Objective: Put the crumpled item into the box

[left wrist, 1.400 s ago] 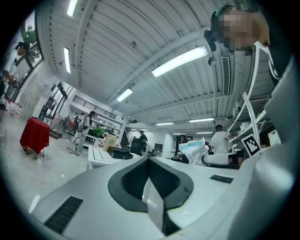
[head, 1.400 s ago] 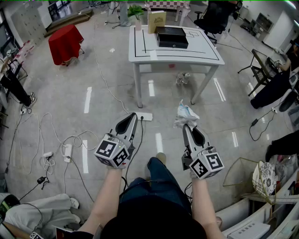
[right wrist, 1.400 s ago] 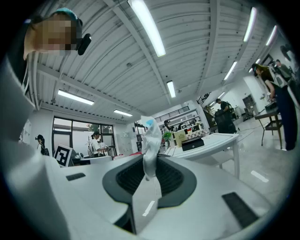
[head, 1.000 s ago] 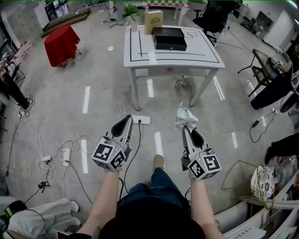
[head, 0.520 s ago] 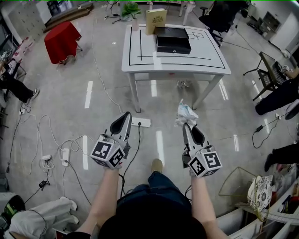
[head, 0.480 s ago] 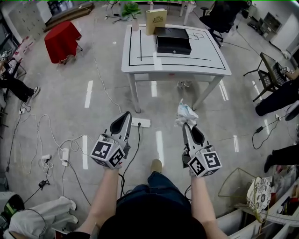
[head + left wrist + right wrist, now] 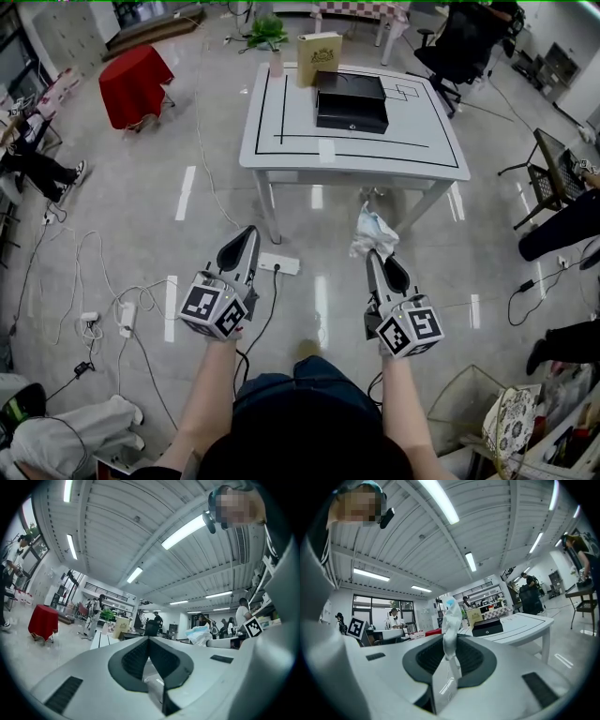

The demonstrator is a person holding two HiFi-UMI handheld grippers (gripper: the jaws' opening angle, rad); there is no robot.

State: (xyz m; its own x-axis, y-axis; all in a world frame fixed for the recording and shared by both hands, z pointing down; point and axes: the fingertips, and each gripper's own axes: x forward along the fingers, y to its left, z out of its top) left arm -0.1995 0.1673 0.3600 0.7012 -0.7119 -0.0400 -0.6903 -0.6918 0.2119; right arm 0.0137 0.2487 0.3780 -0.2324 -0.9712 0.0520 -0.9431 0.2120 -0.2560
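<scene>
Right gripper point(image 7: 374, 253): jaws pinched on crumpled item point(image 7: 373, 232), a white wad with a bit of blue, protruding past fingertips. Held level over floor, short of table point(image 7: 281, 141).
Left gripper point(image 7: 249, 232): jaws together, nothing between them. Level, alongside right gripper, apart from it.
Box point(image 7: 351, 97): black, flat, on white table top inside black-lined rectangle, toward far edge.
Tan carton point(image 7: 320, 46): upright, just behind box.
Crumpled item well apart from box.
Power strip point(image 7: 278, 263): on floor near table leg, cables trailing left.
</scene>
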